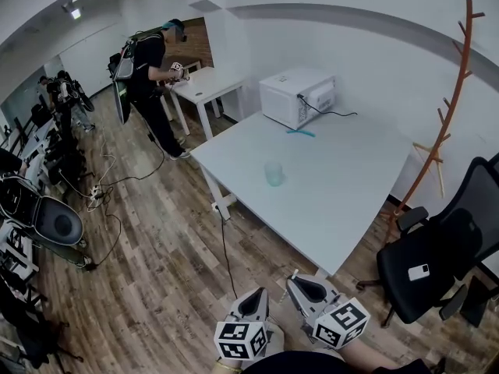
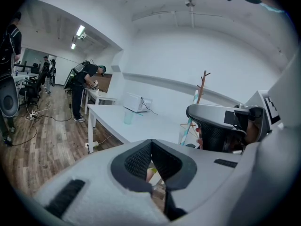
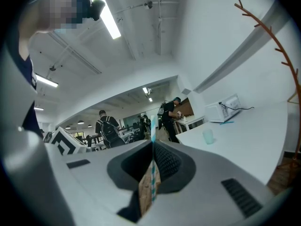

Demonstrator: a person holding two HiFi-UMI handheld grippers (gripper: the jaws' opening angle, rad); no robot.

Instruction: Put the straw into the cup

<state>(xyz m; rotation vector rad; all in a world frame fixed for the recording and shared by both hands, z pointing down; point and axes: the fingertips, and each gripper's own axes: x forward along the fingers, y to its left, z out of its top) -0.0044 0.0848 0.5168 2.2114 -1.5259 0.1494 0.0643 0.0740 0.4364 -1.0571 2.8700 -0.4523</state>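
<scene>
Two straws: one striped straw (image 3: 152, 166) clamped in the closed jaws of the right gripper (image 3: 153, 142), sticking up past them; one blue straw (image 1: 301, 132) flat on the white table (image 1: 343, 201), just in front of the microwave (image 1: 296, 96). One cup (image 1: 274, 172), upright near the table's left edge, well apart from both grippers. Left gripper (image 2: 151, 142): jaws together, nothing between. Table's near corner lies between grippers and cup. One office chair (image 1: 437, 263) at right, one phone (image 1: 419, 272) on its seat; one coat rack (image 1: 456, 107) behind
</scene>
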